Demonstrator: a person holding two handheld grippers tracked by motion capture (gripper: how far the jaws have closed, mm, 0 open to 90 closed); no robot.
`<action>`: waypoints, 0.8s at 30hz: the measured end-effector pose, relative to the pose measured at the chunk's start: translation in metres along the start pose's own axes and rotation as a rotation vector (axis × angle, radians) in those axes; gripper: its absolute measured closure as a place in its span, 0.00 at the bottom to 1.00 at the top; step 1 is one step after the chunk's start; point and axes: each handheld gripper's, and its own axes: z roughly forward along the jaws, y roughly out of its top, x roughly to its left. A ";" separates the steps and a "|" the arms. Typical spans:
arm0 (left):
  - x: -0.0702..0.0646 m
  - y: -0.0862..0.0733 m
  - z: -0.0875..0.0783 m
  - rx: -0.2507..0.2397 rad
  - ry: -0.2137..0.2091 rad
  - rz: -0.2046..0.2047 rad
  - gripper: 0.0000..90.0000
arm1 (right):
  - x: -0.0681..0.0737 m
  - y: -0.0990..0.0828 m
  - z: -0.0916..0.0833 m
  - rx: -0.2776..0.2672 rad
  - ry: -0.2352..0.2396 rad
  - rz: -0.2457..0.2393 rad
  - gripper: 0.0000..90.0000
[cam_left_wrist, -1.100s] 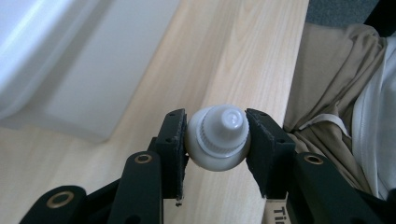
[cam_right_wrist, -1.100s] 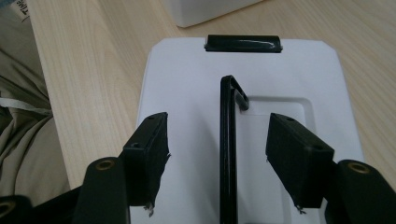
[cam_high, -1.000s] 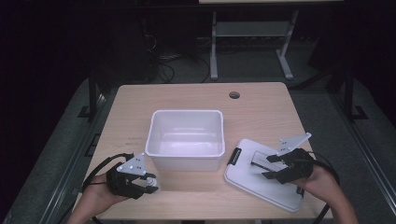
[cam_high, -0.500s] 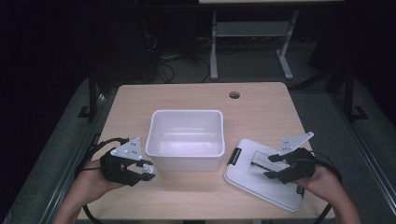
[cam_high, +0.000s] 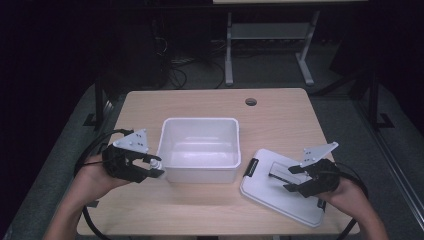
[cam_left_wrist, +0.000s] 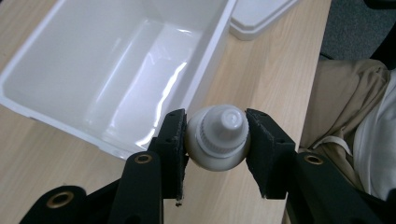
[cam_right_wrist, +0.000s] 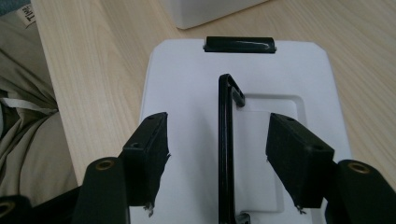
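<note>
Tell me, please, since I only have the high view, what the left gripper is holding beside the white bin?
Observer: The left gripper is shut on a small white bottle with a ribbed cap, cap end towards the camera.
Operator: Thank you. Is the bottle over the white bin?
Observer: No, it is just outside the bin's near wall, above the table.
Operator: And the right gripper?
Observer: The right gripper is open, its jaws standing either side of the black handle on the white lid, not pressing it.

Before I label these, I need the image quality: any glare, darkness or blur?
High view: table lit, surroundings nearly black. Left gripper view: bright glare streaks inside the bin; bottle sharp. Right gripper view: even light, lid and handle crisp, jaws slightly soft.
</note>
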 end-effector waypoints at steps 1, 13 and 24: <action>0.002 0.002 -0.001 0.000 0.004 -0.001 0.66 | 0.000 -0.001 -0.001 -0.004 0.003 0.002 0.43; 0.022 0.016 -0.004 -0.002 0.027 -0.009 0.66 | -0.001 -0.002 -0.005 -0.005 0.002 0.011 0.43; 0.036 0.015 0.006 0.015 0.041 -0.022 0.66 | -0.002 -0.002 -0.005 -0.002 0.005 0.014 0.43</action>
